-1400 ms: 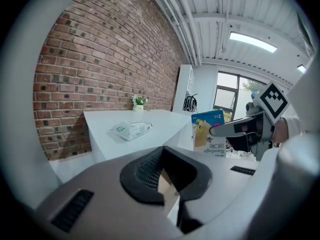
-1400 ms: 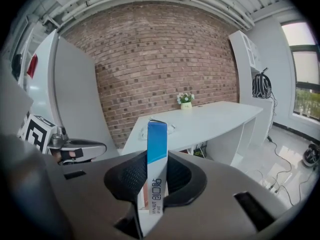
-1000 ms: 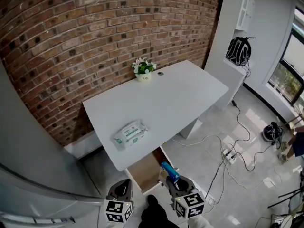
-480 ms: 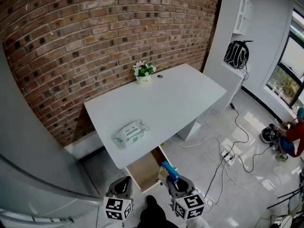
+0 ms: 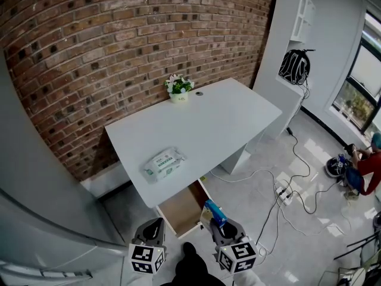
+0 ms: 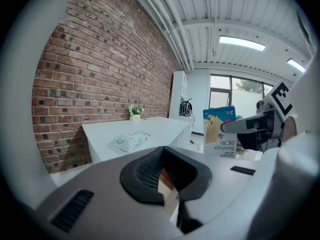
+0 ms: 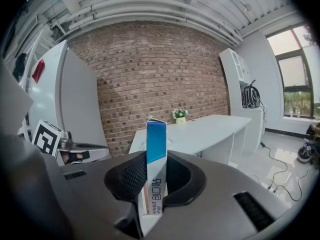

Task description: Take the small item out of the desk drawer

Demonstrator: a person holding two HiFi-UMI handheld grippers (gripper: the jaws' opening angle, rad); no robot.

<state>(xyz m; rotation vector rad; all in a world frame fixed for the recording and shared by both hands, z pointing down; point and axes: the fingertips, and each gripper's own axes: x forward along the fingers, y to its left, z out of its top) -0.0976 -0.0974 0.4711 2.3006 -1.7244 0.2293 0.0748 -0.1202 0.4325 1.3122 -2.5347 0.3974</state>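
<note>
A white desk stands against a brick wall, and its wooden drawer is pulled open at the near edge. The right gripper is held low, close to the person's body, just off the drawer's front right corner. It points forward toward the desk with its marker cube facing up. The left gripper sits level with it by the drawer's left front corner, well apart from it and aimed the same way. Its jaws are drawn together with nothing between them.

The small box is out of the drawer, raised above its right front corner. The right gripper's jaws are closed on it: in the right gripper view the box stands upright between the two pads. Its narrow edge faces the camera and its blue top rises well clear of the jaws, with the white lower part pinched between the fingers. From the left gripper view the box's broad face shows.
</note>
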